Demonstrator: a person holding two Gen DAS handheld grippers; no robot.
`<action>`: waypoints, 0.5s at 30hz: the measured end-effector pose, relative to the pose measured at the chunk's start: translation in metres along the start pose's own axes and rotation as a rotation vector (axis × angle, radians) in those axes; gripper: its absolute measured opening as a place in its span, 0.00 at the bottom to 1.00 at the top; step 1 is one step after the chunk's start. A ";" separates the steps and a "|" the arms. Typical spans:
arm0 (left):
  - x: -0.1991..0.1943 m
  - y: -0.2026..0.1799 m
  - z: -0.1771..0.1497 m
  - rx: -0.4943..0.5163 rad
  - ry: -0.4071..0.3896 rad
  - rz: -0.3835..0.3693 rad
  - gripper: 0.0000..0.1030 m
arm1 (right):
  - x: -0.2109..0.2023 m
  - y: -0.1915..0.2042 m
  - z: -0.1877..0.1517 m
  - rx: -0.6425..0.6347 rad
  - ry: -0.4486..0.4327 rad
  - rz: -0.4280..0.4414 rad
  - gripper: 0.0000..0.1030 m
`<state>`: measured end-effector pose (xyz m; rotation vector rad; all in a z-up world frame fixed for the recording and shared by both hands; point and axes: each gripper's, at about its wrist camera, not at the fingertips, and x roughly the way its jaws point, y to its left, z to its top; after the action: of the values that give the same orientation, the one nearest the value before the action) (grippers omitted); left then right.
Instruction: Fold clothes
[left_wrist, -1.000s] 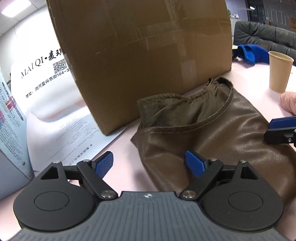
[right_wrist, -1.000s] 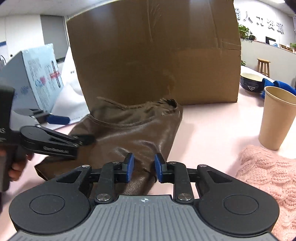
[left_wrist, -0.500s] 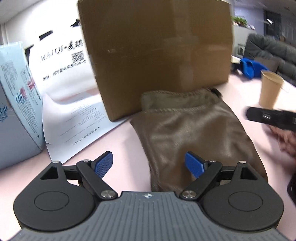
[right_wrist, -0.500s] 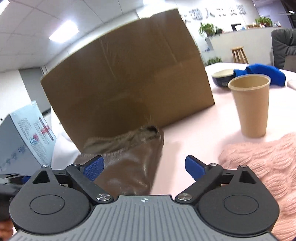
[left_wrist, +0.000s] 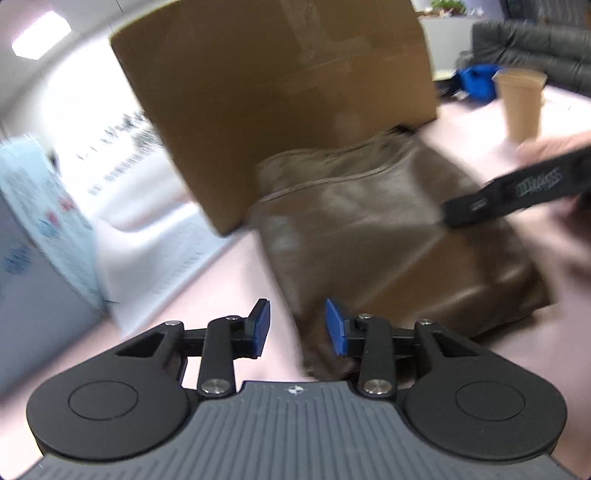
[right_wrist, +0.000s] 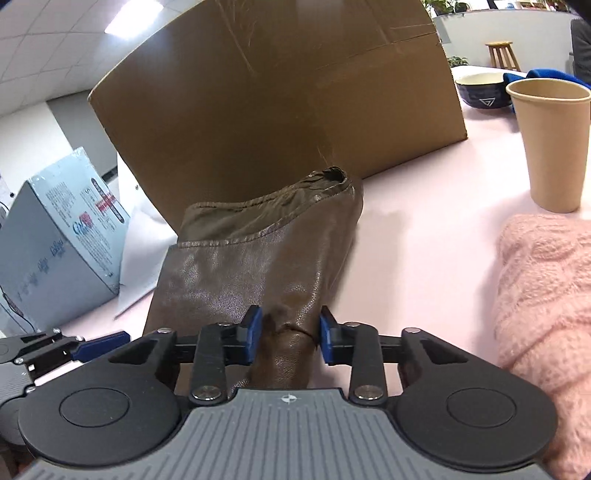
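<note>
Right gripper (right_wrist: 290, 339) pinches your brown garment (right_wrist: 258, 266) before the cardboard box (right_wrist: 280, 99); left gripper (left_wrist: 297, 328), parted, must grab its edge.

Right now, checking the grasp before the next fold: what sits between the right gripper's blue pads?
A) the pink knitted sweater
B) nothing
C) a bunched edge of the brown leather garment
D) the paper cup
C: the right gripper has its pads against a bunched fold of the brown leather garment.

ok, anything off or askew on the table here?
Nothing spilled or damaged. The brown leather garment lies folded against the cardboard box, its near edge bunched between the right gripper pads. The paper cup stands upright, and the pink knit lies apart.
</note>
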<state>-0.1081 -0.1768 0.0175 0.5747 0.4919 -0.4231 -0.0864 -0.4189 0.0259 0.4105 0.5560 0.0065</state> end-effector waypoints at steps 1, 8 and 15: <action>0.005 0.000 -0.004 0.002 -0.003 0.013 0.31 | 0.000 0.004 -0.001 -0.017 -0.003 -0.015 0.27; 0.013 -0.002 -0.007 0.011 -0.041 0.042 0.28 | -0.009 0.009 -0.010 0.069 -0.004 -0.053 0.30; 0.033 0.028 0.012 -0.076 0.019 0.069 0.31 | -0.039 0.055 -0.060 0.308 -0.176 -0.200 0.29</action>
<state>-0.0638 -0.1712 0.0198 0.5211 0.5027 -0.3318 -0.1452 -0.3498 0.0204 0.6469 0.4223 -0.3081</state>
